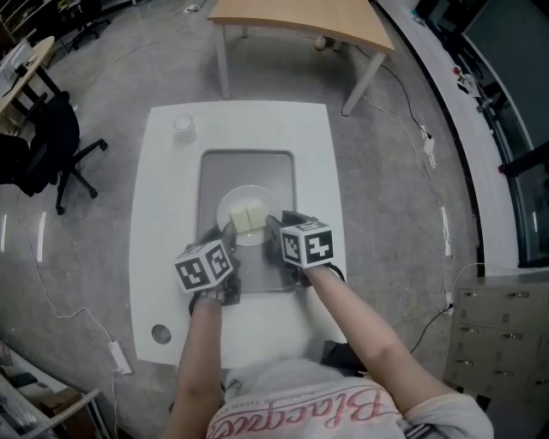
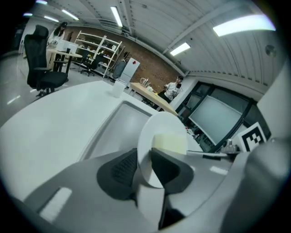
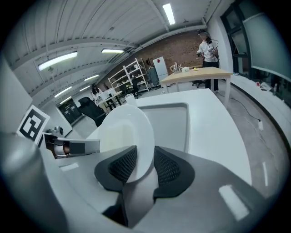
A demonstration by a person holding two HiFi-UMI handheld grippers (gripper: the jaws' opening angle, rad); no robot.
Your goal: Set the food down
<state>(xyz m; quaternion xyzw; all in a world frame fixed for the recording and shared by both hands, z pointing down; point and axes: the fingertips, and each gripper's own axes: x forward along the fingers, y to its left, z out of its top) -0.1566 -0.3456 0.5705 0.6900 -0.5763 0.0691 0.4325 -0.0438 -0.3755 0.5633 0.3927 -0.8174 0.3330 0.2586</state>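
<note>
A white plate [image 1: 243,201] with pale yellow food blocks [image 1: 249,219] lies on the grey tray [image 1: 214,171]. My left gripper [image 1: 221,237] is at its near left rim and my right gripper [image 1: 276,225] at its near right rim. In the left gripper view the plate's rim [image 2: 146,136] stands between the dark pads of the left gripper [image 2: 144,166], with a thin gap at the left pad, and the food [image 2: 169,143] sits just behind. In the right gripper view the plate [image 3: 125,129] sits loosely between the spread pads of the right gripper [image 3: 144,166].
The tray sits on a white table [image 1: 163,223]. A clear cup [image 1: 183,127] stands at its far left and a dark round disc [image 1: 160,333] at its near left corner. Beyond it are a wooden table [image 1: 300,21] and a black office chair [image 1: 51,146].
</note>
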